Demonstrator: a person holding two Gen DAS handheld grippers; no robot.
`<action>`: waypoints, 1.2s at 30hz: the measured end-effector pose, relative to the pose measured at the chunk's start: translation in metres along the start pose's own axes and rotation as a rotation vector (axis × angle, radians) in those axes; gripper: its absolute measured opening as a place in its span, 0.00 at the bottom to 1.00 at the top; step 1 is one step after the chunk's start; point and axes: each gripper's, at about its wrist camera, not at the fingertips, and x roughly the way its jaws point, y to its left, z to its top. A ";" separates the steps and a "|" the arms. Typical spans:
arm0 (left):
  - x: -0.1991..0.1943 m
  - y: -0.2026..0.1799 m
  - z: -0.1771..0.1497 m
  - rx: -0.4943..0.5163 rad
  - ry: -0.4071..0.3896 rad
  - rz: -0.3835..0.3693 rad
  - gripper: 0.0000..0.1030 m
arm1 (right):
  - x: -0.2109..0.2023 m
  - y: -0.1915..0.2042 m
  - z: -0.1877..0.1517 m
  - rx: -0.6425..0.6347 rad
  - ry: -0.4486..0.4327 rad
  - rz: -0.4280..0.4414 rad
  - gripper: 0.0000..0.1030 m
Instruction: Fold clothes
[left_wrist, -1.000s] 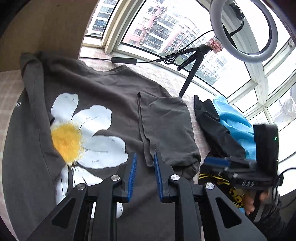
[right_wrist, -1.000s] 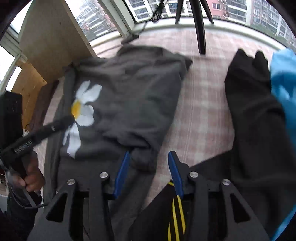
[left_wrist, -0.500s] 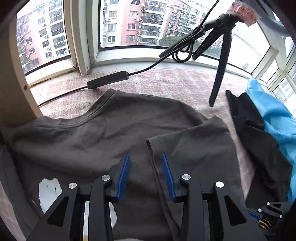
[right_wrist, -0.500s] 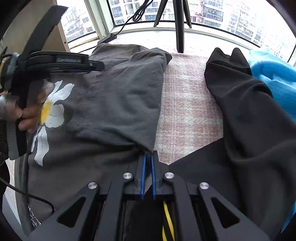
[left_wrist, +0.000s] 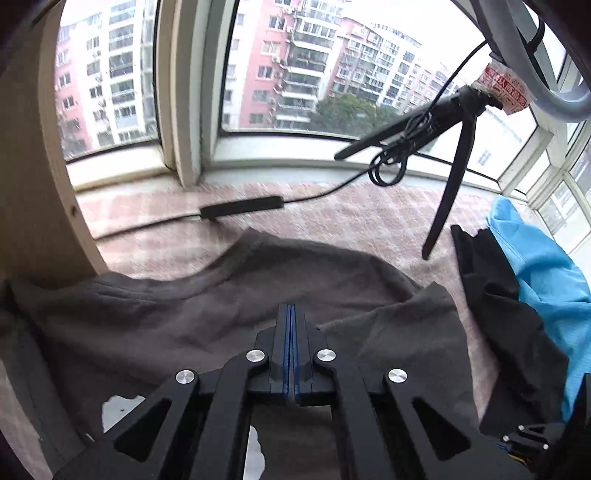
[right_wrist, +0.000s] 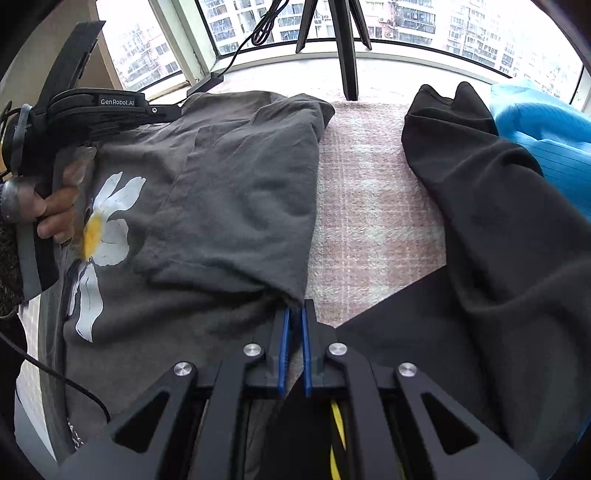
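**Both tongs pinched on the folded right edge of the grey tee, one near the collar end, one near the hem end**

The grey T-shirt (right_wrist: 229, 192) lies flat, print side up, on the pink checked cloth (right_wrist: 369, 206), filling the left and centre of the right wrist view. Its long axis runs from the collar at upper centre of that frame down to the hem at lower left. The daisy print (right_wrist: 107, 229) sits mid-left. One side panel with the sleeve is already folded inward, so a straight doubled edge runs top to bottom through the middle of the frame.

The right gripper (right_wrist: 293, 317) sits at the lower end of that folded edge, bottom centre. Its blue pads are nearly together with a thin bunch of grey fabric between them: closed on the shirt.

The left gripper (left_wrist: 291, 314) is at the collar end. In its own view the pads are fully together at lower centre, tips down on the grey fabric just beside the folded sleeve (left_wrist: 399, 332), which lies to lower right. Whether cloth is actually caught cannot be told; the tips hide it. In the right wrist view the left tool shows at upper left, held by a hand (right_wrist: 55, 210), its nose reaching toward the collar.

Judgement: the two tongs stand well apart along the shirt's long axis on the same edge, so the coming move likely carries that edge across toward the frame-left side. The unfolded side lies left of both.

Clutter: black garment (right_wrist: 498, 240) and blue garment (right_wrist: 546, 147) at right, tripod leg (left_wrist: 448, 199) near the window.
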 end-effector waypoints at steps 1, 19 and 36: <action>0.003 -0.002 -0.001 0.016 0.023 -0.015 0.03 | 0.001 0.001 0.001 -0.006 0.003 -0.007 0.05; 0.031 -0.049 -0.013 0.210 0.066 0.016 0.05 | 0.005 0.002 0.006 -0.005 0.014 -0.012 0.06; 0.010 -0.030 -0.001 0.219 0.032 0.085 0.11 | 0.005 -0.010 0.008 0.081 0.031 0.037 0.05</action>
